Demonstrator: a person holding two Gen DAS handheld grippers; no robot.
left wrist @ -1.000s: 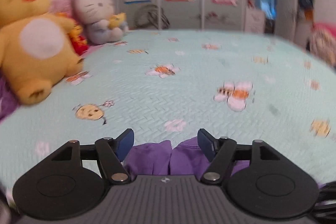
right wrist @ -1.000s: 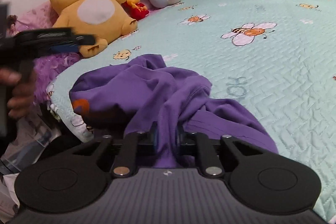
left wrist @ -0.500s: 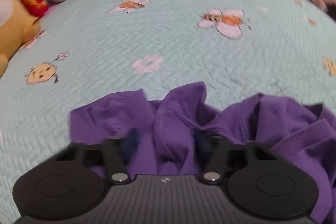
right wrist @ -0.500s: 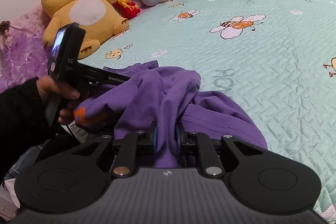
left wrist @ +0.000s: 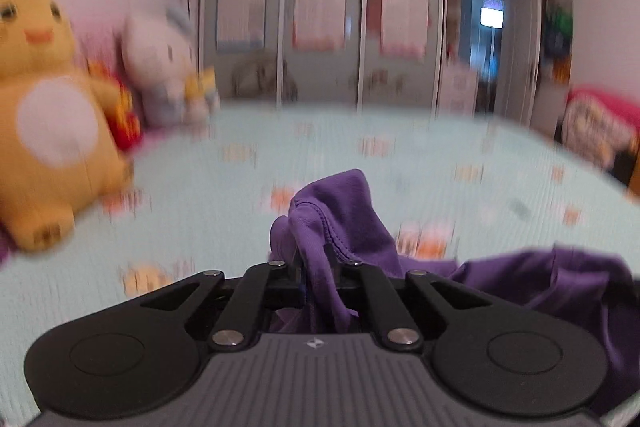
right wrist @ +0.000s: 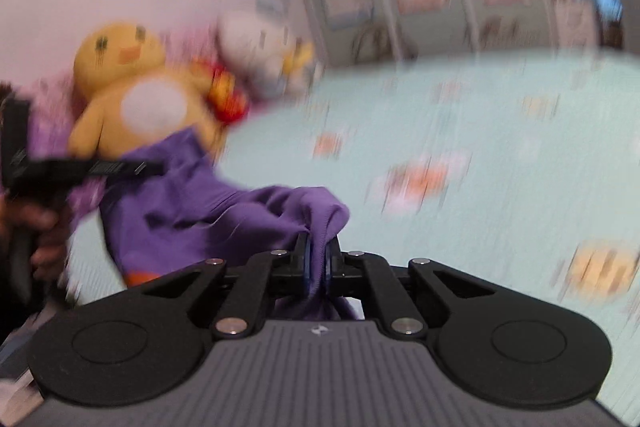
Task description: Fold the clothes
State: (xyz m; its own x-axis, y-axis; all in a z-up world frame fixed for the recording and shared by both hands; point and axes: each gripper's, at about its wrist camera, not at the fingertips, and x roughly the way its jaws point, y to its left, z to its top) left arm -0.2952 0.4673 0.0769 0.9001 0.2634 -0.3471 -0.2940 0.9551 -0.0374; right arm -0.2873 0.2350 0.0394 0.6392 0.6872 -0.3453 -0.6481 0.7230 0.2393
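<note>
The left gripper is pressed together on a fold of the purple garment, and the cloth stands up just in front of its fingers. The right gripper pinches another fold of the same garment. The cloth hangs between the 2 tongs, above the pale green bedspread, as it seems; the pictures are blurred. Beyond the tongs, to the left, sits a yellow plush toy beside a white plush cat.
</note>
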